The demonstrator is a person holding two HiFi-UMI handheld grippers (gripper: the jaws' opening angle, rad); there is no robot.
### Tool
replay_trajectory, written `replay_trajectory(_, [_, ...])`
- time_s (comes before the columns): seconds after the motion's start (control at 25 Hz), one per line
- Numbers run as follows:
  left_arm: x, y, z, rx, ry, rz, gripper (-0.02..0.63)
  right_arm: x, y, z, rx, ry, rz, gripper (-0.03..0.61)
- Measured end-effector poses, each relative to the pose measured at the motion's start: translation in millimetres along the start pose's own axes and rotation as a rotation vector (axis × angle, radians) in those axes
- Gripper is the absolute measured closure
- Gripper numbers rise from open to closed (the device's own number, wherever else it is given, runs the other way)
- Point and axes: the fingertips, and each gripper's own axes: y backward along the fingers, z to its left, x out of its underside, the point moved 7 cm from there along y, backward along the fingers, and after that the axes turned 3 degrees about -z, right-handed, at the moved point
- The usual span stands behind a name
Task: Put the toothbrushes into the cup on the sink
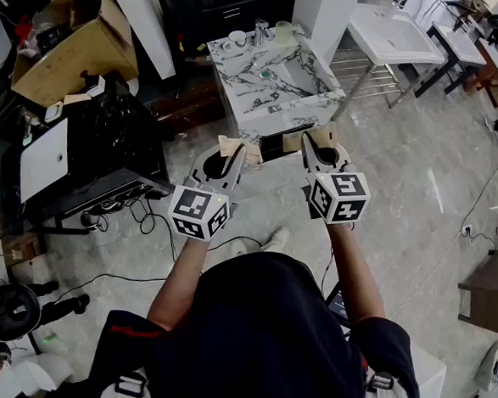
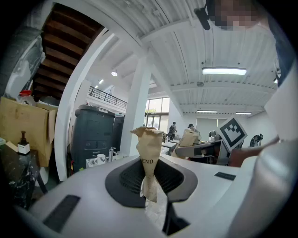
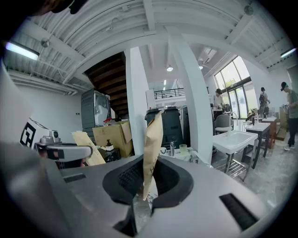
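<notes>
Each of my grippers holds a toothbrush in a brown paper wrapper, upright between its jaws. My left gripper [image 1: 231, 155] [image 2: 150, 188] is shut on one wrapped toothbrush [image 2: 149, 155]. My right gripper [image 1: 312, 147] [image 3: 145, 188] is shut on the other wrapped toothbrush [image 3: 152, 144]. Both are held side by side above the floor, short of the marble sink [image 1: 254, 96]. At the sink's far edge stand a pale green cup [image 1: 284, 31] [image 3: 182, 149], a white mug [image 1: 236, 38] [image 2: 100, 159] and a faucet [image 1: 261, 31].
A black cabinet [image 1: 101, 145] and a cardboard box [image 1: 76, 36] stand left of the sink. A white pillar [image 1: 325, 6] and a white basin on a metal frame [image 1: 390, 31] are to its right. Cables [image 1: 123, 215] lie on the tiled floor.
</notes>
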Motion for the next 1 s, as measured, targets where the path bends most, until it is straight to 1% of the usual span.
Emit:
replay_trajectory(0.2, [-0.8, -9.6, 0.7, 0.004, -0.007, 0.007, 0.554, 1.3, -4.2, -6.0, 0.000, -0.007, 0.000, 0.522])
replay_trajectory(0.56, [1.1, -32.0, -1.9, -0.022, -0.002, 0.009, 0.554, 4.1, -15.5, -21.6, -0.048, -0.012, -0.001, 0.520])
replay_trajectory(1.0, [5.5, -71.2, -13.3, -0.069, -0.011, 0.007, 0.554, 3.9, -29.9, -67.5, -0.091, -0.017, 0.003, 0.520])
